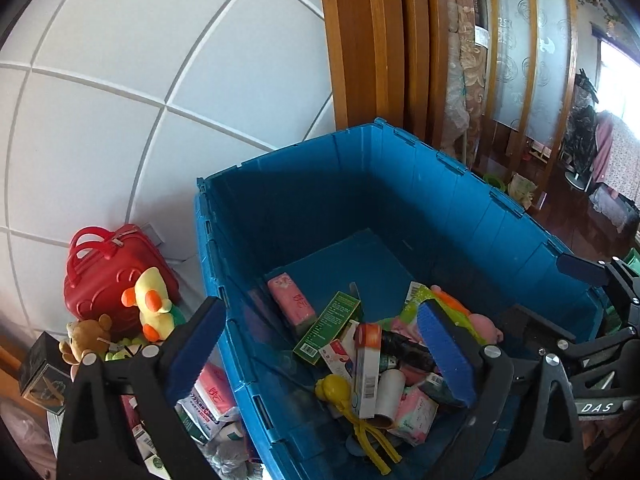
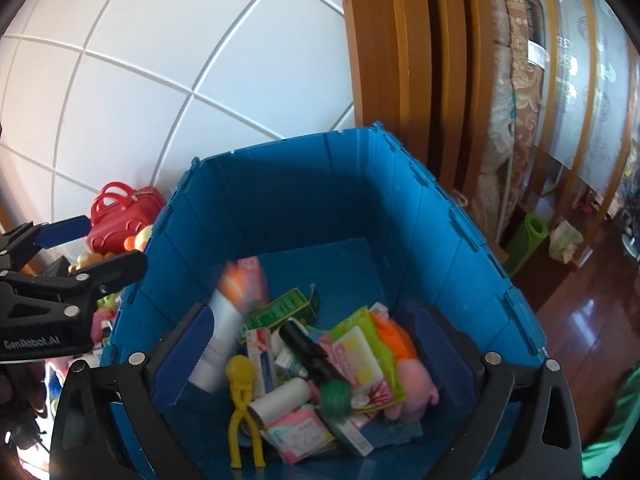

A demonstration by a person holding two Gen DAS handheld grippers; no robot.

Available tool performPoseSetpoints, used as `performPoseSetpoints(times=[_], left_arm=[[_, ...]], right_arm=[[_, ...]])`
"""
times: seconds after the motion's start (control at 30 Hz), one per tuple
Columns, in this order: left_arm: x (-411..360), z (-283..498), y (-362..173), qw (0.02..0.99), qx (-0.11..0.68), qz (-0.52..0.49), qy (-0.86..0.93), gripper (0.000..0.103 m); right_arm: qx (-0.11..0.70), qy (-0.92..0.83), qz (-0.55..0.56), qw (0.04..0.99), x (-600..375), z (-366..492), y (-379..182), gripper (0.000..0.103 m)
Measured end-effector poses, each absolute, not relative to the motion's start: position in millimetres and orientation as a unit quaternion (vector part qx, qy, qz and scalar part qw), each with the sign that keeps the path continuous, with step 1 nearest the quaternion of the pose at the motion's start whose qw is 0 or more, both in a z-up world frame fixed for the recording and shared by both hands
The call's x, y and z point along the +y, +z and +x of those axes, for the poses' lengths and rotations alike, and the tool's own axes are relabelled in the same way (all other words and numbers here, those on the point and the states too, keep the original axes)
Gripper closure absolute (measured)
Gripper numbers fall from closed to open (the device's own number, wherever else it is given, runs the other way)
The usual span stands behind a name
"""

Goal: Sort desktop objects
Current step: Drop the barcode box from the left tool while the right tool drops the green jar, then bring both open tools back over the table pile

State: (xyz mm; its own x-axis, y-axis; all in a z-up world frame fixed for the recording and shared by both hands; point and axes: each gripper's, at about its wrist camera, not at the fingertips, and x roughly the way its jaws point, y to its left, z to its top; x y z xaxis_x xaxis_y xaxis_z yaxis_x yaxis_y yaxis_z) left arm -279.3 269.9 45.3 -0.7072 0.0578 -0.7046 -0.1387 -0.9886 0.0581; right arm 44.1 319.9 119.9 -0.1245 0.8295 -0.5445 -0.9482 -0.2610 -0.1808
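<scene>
A blue plastic crate (image 1: 460, 208) (image 2: 460, 248) holds several sorted items: boxes, tissue packs, a yellow tongs toy (image 1: 352, 412) (image 2: 240, 392), a pink plush (image 2: 416, 384). My left gripper (image 1: 320, 344) is open and empty above the crate's left rim. My right gripper (image 2: 316, 348) is open above the crate. A white tube with an orange cap (image 2: 224, 328), motion-blurred, is in the air just by its left finger, over the pile. The left gripper also shows at the left of the right wrist view (image 2: 84, 248).
Left of the crate lie a red toy suitcase (image 1: 108, 276), a yellow duck plush (image 1: 154, 304), a small bear (image 1: 86, 338) and several boxes (image 1: 208, 396). A white tiled wall stands behind. Wooden door frames and a dark wood floor (image 2: 592, 320) lie right.
</scene>
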Motion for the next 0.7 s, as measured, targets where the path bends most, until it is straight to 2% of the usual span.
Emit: performPoseSetpoints(times=[0.7], left_arm=[[188.6, -208.4, 41.3, -0.007, 0.019, -0.377, 0.926, 0.005]], right_arm=[[0.049, 0.808, -0.298, 0.507, 260.5, -23.6, 107.8, 0.000]])
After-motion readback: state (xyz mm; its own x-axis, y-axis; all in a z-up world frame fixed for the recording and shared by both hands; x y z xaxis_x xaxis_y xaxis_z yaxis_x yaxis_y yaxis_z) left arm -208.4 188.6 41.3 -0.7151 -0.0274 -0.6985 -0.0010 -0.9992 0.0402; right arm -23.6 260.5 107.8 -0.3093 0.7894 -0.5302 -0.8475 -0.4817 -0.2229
